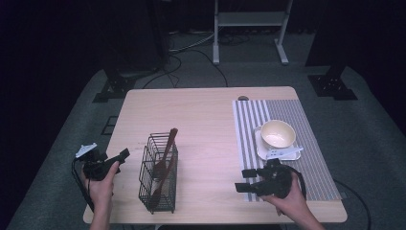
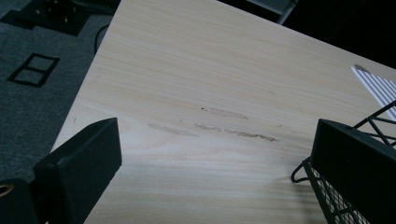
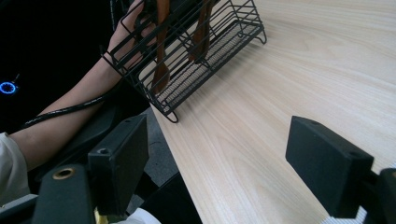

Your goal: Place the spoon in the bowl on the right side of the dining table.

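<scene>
The black wire caddy (image 1: 159, 177) stands near the front edge of the counter (image 1: 206, 120), just beside the left hand-held gripper (image 1: 122, 155), whose jaws are spread wide with nothing between them. The right hand-held gripper (image 1: 242, 179) hovers over the near corner of the striped placemat (image 1: 306, 143), jaws likewise apart and empty. The caddy looks light and rigid but springy; its thin wires offer a firm bite along the top rim, though it could tip if pulled from one side. Inside lean two wooden utensils (image 1: 165, 160), probably a spoon and a spatula, though their heads are hard to make out; they are stiff, light, and best gripped on the handle. On the placemat a cream bowl (image 1: 277, 133) sits on a white square plate (image 1: 263, 151), apparently empty and breakable.
</scene>
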